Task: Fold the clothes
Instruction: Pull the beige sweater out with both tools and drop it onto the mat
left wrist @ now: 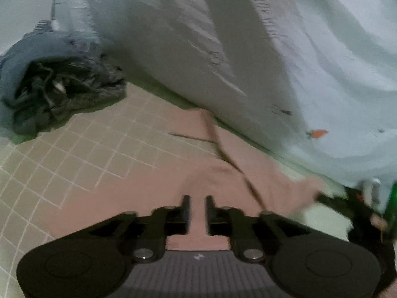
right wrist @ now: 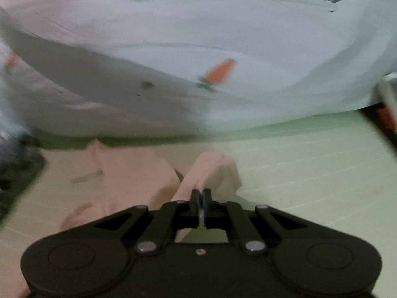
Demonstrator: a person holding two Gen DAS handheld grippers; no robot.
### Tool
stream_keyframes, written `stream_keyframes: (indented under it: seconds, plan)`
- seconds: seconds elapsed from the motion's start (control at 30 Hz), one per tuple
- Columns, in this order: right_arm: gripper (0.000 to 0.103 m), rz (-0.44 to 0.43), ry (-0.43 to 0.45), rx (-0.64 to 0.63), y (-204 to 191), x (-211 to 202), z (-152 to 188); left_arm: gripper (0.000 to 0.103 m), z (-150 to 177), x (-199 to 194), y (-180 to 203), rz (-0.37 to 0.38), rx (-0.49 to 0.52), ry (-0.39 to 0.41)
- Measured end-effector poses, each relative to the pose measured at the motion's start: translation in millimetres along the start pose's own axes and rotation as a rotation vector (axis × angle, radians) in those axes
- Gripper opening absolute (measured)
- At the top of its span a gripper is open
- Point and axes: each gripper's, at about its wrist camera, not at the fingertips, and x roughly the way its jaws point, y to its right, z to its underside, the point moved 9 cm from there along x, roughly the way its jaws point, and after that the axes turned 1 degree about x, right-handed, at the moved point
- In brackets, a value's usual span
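Note:
A pink garment (left wrist: 153, 186) lies on a pale checked bed surface (left wrist: 62, 154). My left gripper (left wrist: 197, 198) hangs just above the pink cloth, jaws a small gap apart with cloth visible between them; no grip shows. My right gripper (right wrist: 201, 193) is shut on a bunched fold of the pink garment (right wrist: 208, 166), lifting it; the rest of the garment (right wrist: 124, 173) trails left. The right gripper also shows in the left wrist view (left wrist: 367, 206) at the garment's right edge. Both views are motion-blurred.
A white quilt with carrot prints (left wrist: 273, 49) is heaped along the far side; it also fills the upper right wrist view (right wrist: 223, 49). A dark grey pile of clothes (left wrist: 54, 84) sits at the left. Pale green sheet (right wrist: 310, 173) lies to the right.

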Motion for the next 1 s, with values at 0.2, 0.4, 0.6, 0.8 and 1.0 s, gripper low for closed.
stream_keyframes:
  seconds: [0.2, 0.4, 0.6, 0.8, 1.0]
  plan:
    - [0.049, 0.026, 0.036, -0.063, -1, 7, -10, 0.055, -5, 39, -11, -0.086, -0.014, -0.057]
    - [0.054, -0.105, -0.059, -0.137, -66, 51, -4, 0.059, -2, 88, -20, -0.118, 0.015, -0.163]
    - [0.054, -0.175, -0.152, -0.229, -110, 71, 31, 0.062, 14, 117, -28, -0.131, 0.050, -0.251]
    - [0.003, -0.104, -0.108, -0.174, -81, 68, 18, 0.062, 29, 124, -34, -0.152, 0.067, -0.287]
    - [0.003, 0.105, 0.070, -0.055, 14, -2, -10, 0.062, 40, 117, -32, -0.172, 0.066, -0.289]
